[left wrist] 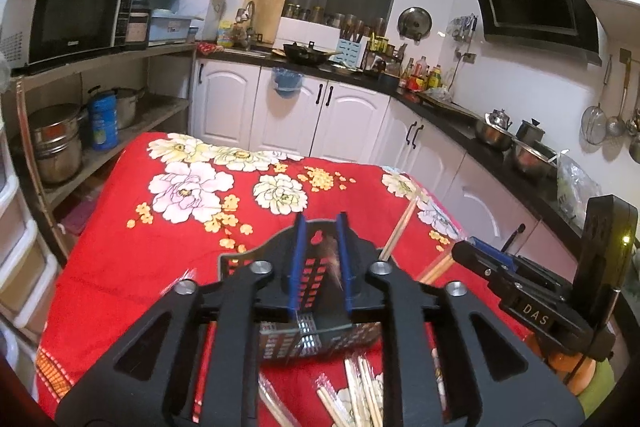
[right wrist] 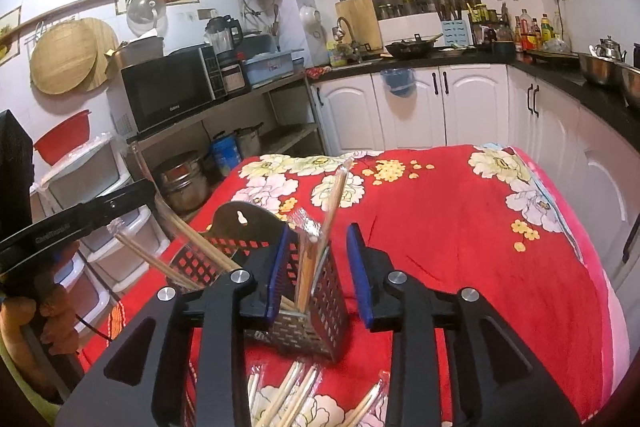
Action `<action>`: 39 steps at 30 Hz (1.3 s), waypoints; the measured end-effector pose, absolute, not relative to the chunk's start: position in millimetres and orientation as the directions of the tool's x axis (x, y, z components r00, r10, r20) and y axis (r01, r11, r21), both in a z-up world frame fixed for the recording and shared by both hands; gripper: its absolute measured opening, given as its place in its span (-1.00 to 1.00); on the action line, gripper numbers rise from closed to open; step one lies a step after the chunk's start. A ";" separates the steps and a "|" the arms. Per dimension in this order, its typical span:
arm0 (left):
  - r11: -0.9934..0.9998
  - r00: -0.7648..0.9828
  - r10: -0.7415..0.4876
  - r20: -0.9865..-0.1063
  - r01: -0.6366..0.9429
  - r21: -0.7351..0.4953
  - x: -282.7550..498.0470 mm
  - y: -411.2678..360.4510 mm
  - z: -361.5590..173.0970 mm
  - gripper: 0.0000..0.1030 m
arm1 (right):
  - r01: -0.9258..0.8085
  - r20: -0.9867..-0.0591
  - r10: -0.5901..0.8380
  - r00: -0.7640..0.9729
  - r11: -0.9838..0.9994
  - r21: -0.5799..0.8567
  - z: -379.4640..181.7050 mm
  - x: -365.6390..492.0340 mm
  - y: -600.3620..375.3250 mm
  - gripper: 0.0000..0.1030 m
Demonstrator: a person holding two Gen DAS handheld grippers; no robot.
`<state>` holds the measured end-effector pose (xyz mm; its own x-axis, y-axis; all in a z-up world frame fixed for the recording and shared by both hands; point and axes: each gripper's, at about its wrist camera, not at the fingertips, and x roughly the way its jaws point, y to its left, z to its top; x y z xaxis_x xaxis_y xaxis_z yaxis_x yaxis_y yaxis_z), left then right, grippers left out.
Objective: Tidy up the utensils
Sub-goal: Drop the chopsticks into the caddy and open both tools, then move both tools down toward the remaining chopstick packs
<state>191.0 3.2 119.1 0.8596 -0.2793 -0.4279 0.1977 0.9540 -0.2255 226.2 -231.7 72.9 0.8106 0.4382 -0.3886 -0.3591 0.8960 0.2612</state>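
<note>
Currently my right tool [right wrist: 316,269] stands open over the utensil holder [right wrist: 256,267]; my left tool [left wrist: 320,259] is slightly parted, gripping nothing. Some chopsticks [right wrist: 188,247] stand inside; loose chopsticks [right wrist: 288,399] remain on the table [right wrist: 460,227], so sorting looks partly finished.

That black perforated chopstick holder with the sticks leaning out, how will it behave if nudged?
The chopstick holder looks thin, perforated and probably light, so a nudge would likely slide or tip it. The chopsticks lean out to one side, which may pull it over that way. The soft red floral cloth probably gives an unsteady footing.
</note>
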 end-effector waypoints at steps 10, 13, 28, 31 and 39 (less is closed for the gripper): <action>0.957 0.859 -0.265 -0.439 0.178 -0.228 169.8 11.8 112.5 -0.13 | -0.359 -0.399 0.432 0.809 0.900 0.247 70.7 206.8 -233.1 -0.16; 0.958 0.862 -0.260 -0.436 0.173 -0.229 159.6 14.3 111.2 0.09 | -0.360 -0.405 0.431 0.807 0.901 0.241 69.3 200.2 -233.8 -0.11; 0.963 0.852 -0.229 -0.471 0.129 -0.235 121.5 29.0 89.3 0.70 | -0.380 -0.453 0.431 0.780 0.902 0.204 51.3 168.9 -228.5 -0.01; 0.963 0.843 -0.227 -0.488 0.121 -0.239 117.4 30.2 81.8 0.71 | -0.386 -0.467 0.434 0.771 0.901 0.200 46.4 165.2 -227.1 -0.01; 0.966 0.817 -0.214 -0.535 0.097 -0.238 112.8 35.0 58.0 0.72 | -0.405 -0.512 0.443 0.736 0.894 0.193 28.1 160.5 -221.3 -0.01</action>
